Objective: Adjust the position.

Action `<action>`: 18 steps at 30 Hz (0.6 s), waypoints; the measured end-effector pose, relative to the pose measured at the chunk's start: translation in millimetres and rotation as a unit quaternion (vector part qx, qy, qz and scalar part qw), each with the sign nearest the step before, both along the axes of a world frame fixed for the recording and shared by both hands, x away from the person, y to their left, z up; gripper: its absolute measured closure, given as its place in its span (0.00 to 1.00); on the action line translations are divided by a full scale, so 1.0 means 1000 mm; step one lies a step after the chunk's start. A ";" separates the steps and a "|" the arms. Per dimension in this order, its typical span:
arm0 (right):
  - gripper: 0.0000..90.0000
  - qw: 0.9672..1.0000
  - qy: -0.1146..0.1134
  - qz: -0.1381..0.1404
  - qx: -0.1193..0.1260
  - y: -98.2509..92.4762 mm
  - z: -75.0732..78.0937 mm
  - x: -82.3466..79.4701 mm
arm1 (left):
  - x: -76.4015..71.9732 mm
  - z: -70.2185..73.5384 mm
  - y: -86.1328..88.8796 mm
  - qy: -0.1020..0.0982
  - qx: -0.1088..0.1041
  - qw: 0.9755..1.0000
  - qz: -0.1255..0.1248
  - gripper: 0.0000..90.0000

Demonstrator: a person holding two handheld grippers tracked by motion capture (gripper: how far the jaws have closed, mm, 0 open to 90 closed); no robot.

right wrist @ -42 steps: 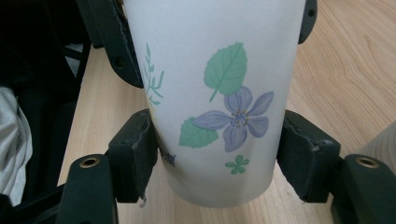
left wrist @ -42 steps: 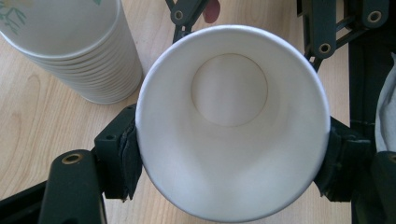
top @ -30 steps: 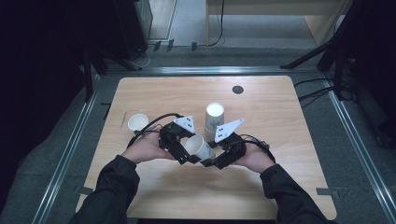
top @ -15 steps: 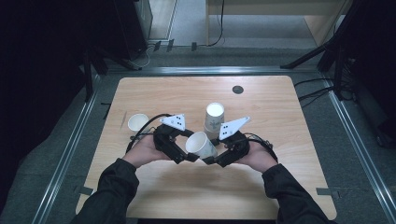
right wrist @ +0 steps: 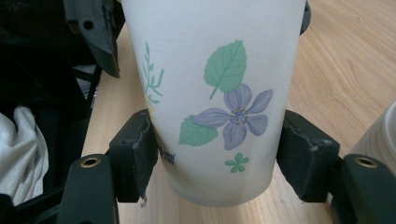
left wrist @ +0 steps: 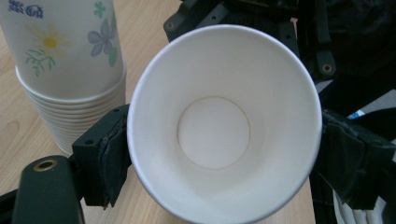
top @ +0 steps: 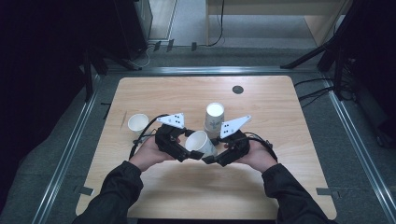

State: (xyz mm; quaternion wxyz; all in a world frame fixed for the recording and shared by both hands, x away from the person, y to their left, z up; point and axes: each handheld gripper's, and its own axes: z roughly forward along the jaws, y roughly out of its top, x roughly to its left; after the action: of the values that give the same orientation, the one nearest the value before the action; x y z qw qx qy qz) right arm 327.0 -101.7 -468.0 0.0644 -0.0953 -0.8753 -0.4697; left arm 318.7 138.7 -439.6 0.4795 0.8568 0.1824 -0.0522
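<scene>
A: Starting at the left, what's out there?

B: A single paper cup (top: 137, 122) stands upright on the wooden table (top: 289, 107), well to the left of the left gripper (top: 183, 155).

A: And that gripper?

B: Its jaws press on the sides of a flowered paper cup (top: 201, 143) just under the rim; the left gripper view looks straight into the white inside (left wrist: 219, 126).

A: The right gripper (top: 211, 158)?

B: Its pads flank the same cup near its base, touching the wall on both sides. So both pinch the cup, held tilted between them above the table.

A: Any writing?

B: A small dark print low on the cup, left of the purple flower (right wrist: 238, 116), too small to read. Blue marks on the stack are cut off.

A: Which stack?

B: Upside-down flowered cups (top: 214, 120), just beyond the grippers.
</scene>
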 end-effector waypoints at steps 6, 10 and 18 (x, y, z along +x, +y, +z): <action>0.38 1.000 0.006 0.001 -0.003 0.001 -0.002 0.001 | 0.000 -0.001 -0.001 -0.005 0.006 1.000 -0.002 0.24; 0.38 1.000 0.008 -0.003 -0.003 0.001 -0.002 0.002 | 0.001 -0.001 0.000 -0.007 0.007 1.000 0.000 0.26; 0.35 1.000 0.008 -0.010 -0.009 0.001 -0.003 0.003 | 0.001 0.001 0.002 -0.011 0.018 1.000 0.004 0.27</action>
State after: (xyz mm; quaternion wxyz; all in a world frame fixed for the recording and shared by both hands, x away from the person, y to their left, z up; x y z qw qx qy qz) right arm 329.9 -100.7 -471.3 0.0663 -0.1082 -0.8782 -0.4612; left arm 320.0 140.3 -439.0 0.4663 0.8649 0.1818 -0.0374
